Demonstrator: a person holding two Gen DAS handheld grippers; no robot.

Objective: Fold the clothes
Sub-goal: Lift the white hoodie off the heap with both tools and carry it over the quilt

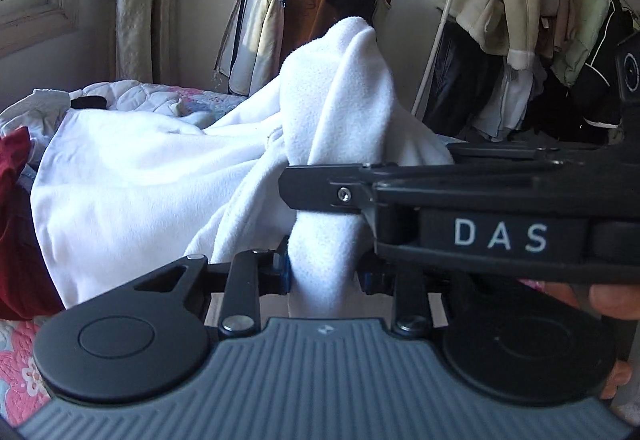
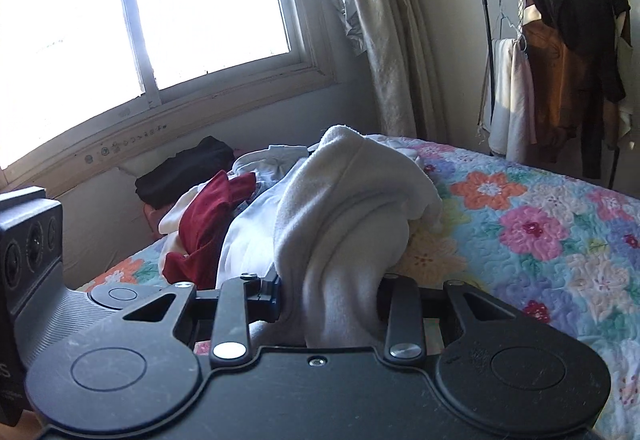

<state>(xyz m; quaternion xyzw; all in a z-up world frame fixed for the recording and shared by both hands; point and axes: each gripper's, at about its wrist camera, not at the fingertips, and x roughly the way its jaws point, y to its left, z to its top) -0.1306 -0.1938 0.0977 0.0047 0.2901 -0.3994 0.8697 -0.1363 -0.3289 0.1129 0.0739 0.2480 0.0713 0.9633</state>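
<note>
Up close, the left gripper (image 1: 324, 272) is clenched on a bunched fold of the white fleece garment (image 1: 160, 175), which rises in a peak above its fingers and spreads away to the left over the bed. The right gripper (image 2: 328, 304) grips another gathered fold of that same white fleece (image 2: 340, 207), the cloth humped just ahead of it (its body, marked DAS, crosses the left wrist view just above the left one). A red garment (image 2: 208, 224) lies beside the fleece toward the window (image 2: 140, 7), on the floral quilt (image 2: 540, 232). A black clothes rack (image 2: 560, 79) stands by the wall.
</note>
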